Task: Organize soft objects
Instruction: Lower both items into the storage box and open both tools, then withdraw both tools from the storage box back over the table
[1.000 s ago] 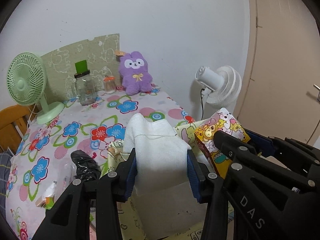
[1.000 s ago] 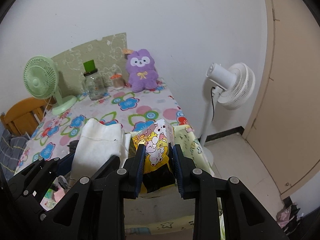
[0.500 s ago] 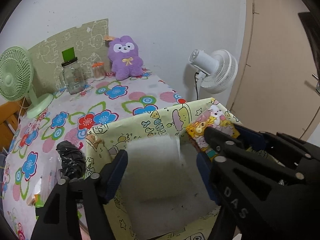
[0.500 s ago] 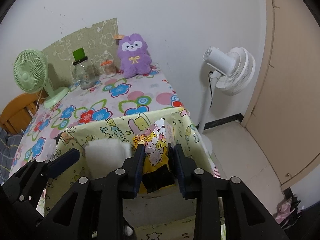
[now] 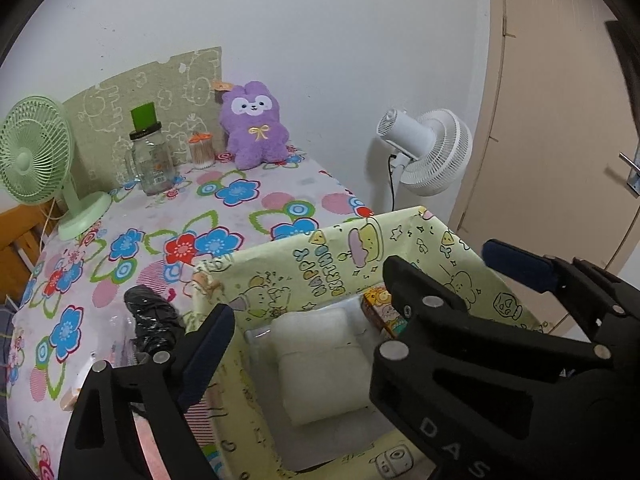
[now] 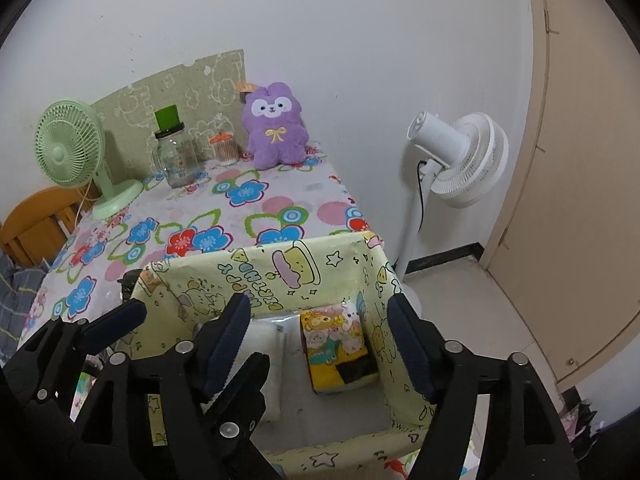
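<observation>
Both sets of jaws are opening w/ nothing pressed between them: left gripper [image 5: 308, 344] is spreading over the white folded cloth [image 5: 324, 364], right gripper [image 6: 320, 340] over the cartoon-print tissue pack [image 6: 340, 348]. Both items are lying inside the yellow box [image 6: 280, 272] on the table edge. They're looking light and squashy, prob. best pinched across the middle.

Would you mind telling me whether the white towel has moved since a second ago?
Yes. The white towel dropped from above the yellow box's rim to its floor.
</observation>
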